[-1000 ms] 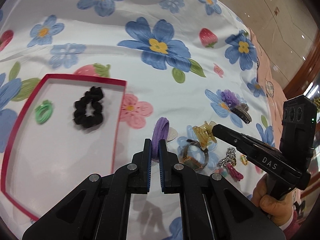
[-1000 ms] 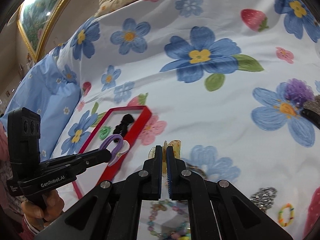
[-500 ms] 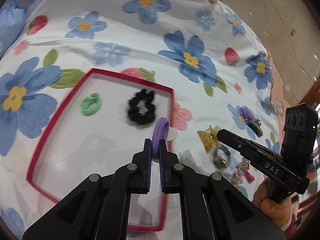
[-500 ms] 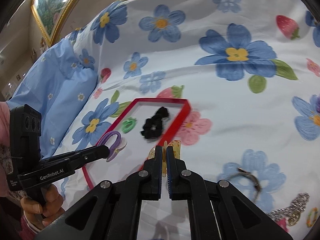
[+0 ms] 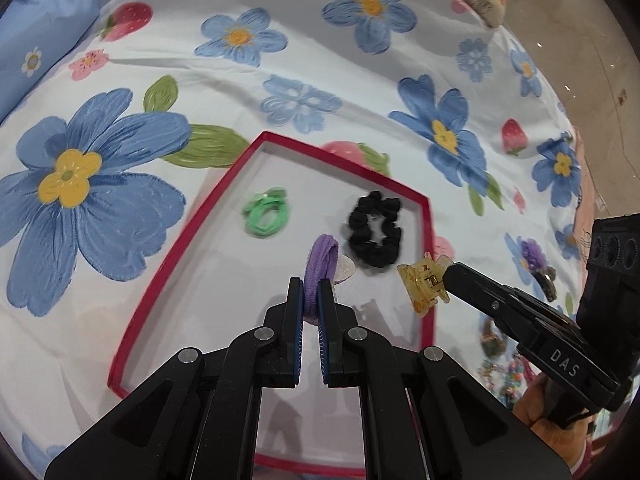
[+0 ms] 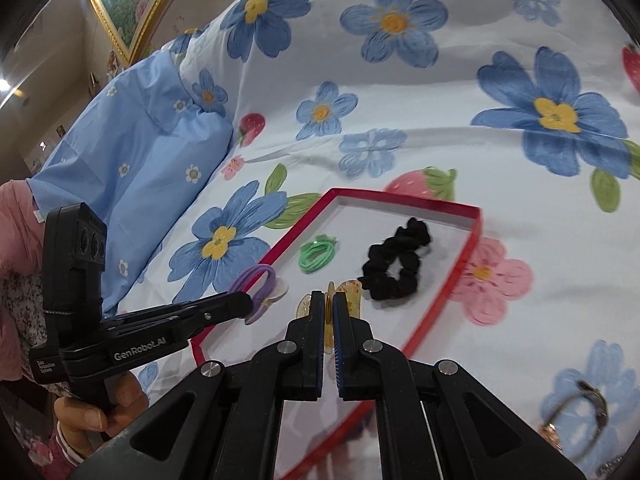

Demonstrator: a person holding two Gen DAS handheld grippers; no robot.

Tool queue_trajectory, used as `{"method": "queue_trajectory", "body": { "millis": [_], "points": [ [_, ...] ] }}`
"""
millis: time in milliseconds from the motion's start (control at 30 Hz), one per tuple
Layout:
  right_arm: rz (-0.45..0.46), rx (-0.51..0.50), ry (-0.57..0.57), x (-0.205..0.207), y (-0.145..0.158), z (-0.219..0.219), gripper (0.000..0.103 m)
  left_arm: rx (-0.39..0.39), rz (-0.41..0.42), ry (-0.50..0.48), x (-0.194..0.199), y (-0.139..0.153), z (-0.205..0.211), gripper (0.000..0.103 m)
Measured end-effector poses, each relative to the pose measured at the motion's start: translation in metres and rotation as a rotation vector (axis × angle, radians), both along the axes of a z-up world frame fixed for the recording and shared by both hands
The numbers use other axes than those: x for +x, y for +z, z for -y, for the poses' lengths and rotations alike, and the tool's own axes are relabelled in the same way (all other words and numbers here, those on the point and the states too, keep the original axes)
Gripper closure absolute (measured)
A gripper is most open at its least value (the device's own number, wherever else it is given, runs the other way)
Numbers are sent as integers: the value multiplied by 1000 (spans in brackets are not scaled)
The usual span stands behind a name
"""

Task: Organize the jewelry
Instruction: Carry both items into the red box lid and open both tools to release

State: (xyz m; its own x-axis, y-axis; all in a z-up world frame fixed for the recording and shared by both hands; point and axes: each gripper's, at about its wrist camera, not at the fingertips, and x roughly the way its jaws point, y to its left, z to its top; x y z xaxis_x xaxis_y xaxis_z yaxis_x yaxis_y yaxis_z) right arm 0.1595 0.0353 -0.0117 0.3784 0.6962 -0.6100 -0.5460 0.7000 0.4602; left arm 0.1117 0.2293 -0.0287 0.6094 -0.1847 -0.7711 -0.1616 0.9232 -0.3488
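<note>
A red-rimmed white tray (image 5: 427, 216) (image 6: 472, 236) lies on the flowered bedsheet. In it lie a green hair tie (image 5: 267, 213) (image 6: 317, 255) and a black scrunchie (image 5: 374, 229) (image 6: 396, 270). My left gripper (image 5: 309, 286) is shut on a purple hair tie (image 5: 320, 256) with a pale tag, held above the tray's middle; it also shows in the right wrist view (image 6: 260, 284). My right gripper (image 6: 329, 300) is shut on a yellow claw clip (image 6: 347, 294), held over the tray's right rim in the left wrist view (image 5: 422, 280).
A blue pillow (image 6: 132, 176) lies left of the tray. To the right on the sheet lie a purple-flower hair clip (image 5: 534, 258), a bracelet (image 6: 580, 412) and several small beaded pieces (image 5: 508, 376). The bed's edge and floor (image 5: 580, 20) are at far right.
Both grippers have moved left from the loose jewelry to over the tray, carrying the purple hair tie and the yellow claw clip. The tray now fills the middle of both views.
</note>
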Motion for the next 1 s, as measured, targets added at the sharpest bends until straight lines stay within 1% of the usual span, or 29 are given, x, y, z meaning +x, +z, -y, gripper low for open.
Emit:
{"method": "queue_trajectory", "body": {
  "millis": [133, 233, 433, 600, 700, 767, 833, 900, 933, 1000],
  "points": [
    [-18, -20, 16, 7, -12, -15, 99, 0, -35, 11, 12, -16, -8, 98],
    [-34, -39, 19, 15, -24, -22, 99, -15, -56, 14, 20, -26, -12, 98],
    [-69, -59, 14, 26, -41, -23, 99, -22, -75, 11, 32, -36, -15, 97],
    [-85, -61, 23, 28, -48, -23, 99, -16, -92, 8, 36, -42, -14, 97],
    [-85, -61, 24, 29, -48, -24, 99, 0, -98, 8, 37, -44, -13, 97],
    [-89, -56, 26, 30, -48, -23, 94, 0, -102, 8, 38, -44, -13, 95],
    [-92, -53, 23, 31, -49, -23, 94, 2, -106, 12, 38, -45, -13, 89],
    [-95, -51, 22, 31, -49, -22, 94, 7, -106, 15, 37, -44, -13, 86],
    [-97, -50, 22, 32, -49, -22, 94, 9, -108, 16, 38, -44, -13, 83],
    [-99, -50, 22, 32, -49, -23, 92, 11, -106, 20, 37, -44, -14, 78]
  ]
}}
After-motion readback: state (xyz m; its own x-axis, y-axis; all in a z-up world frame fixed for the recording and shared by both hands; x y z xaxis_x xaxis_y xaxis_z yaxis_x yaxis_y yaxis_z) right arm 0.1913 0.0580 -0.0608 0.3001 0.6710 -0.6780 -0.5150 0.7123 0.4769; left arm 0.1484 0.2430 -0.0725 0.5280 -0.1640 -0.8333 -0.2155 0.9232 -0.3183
